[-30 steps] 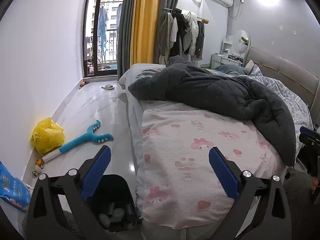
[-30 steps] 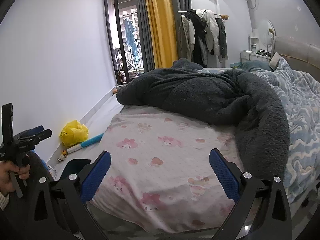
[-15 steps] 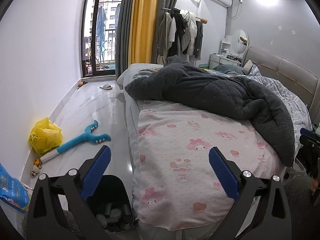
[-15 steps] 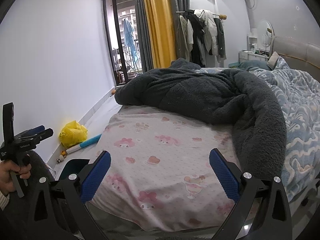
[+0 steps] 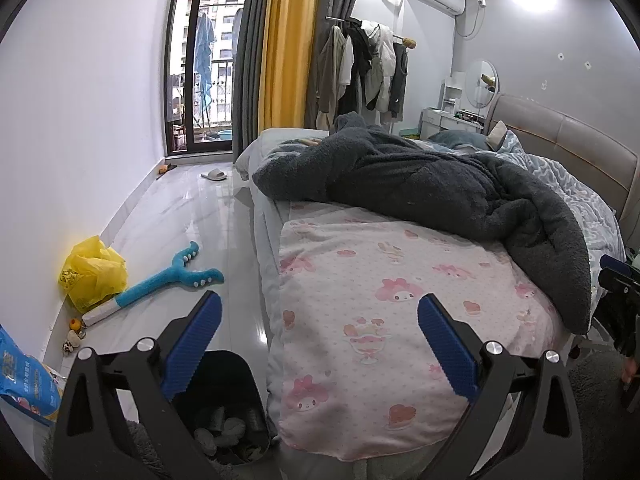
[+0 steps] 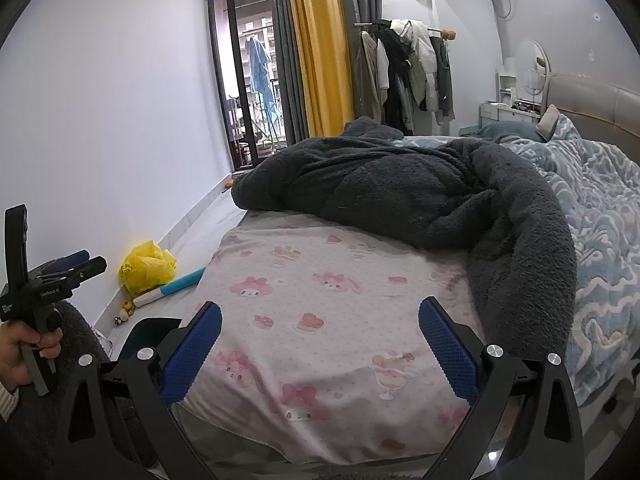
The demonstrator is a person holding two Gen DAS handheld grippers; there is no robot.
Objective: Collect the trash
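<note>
Item: crumpled yellow plastic bag [image 5: 93, 274], on the pale tiled floor [image 5: 188, 224] against the white wall, down and to your left of the bed; by my reading the likeliest piece of trash to collect. Just beside it: a blue foam forked stick with a white handle [image 5: 160, 280], long axis running from the wall diagonally out toward the bed. Near the handle end: a few small toy figures [image 5: 74, 330], too small to identify. Nearer you along the wall: a blue printed snack packet [image 5: 26, 380], lying flat. Receptacle: black bin [image 5: 228, 404] at the foot of the pink cartoon-print bedsheet [image 5: 380, 300], holding pale crumpled wads. Your left gripper [image 5: 319, 338] has its blue-padded jaws spread wide, with nothing between them, and sits almost over the bin. Your right gripper [image 6: 320, 338] is equally wide and empty, out over the bedsheet. The left is clearly the nearer tool; the bag lies forward-left of it.
</note>
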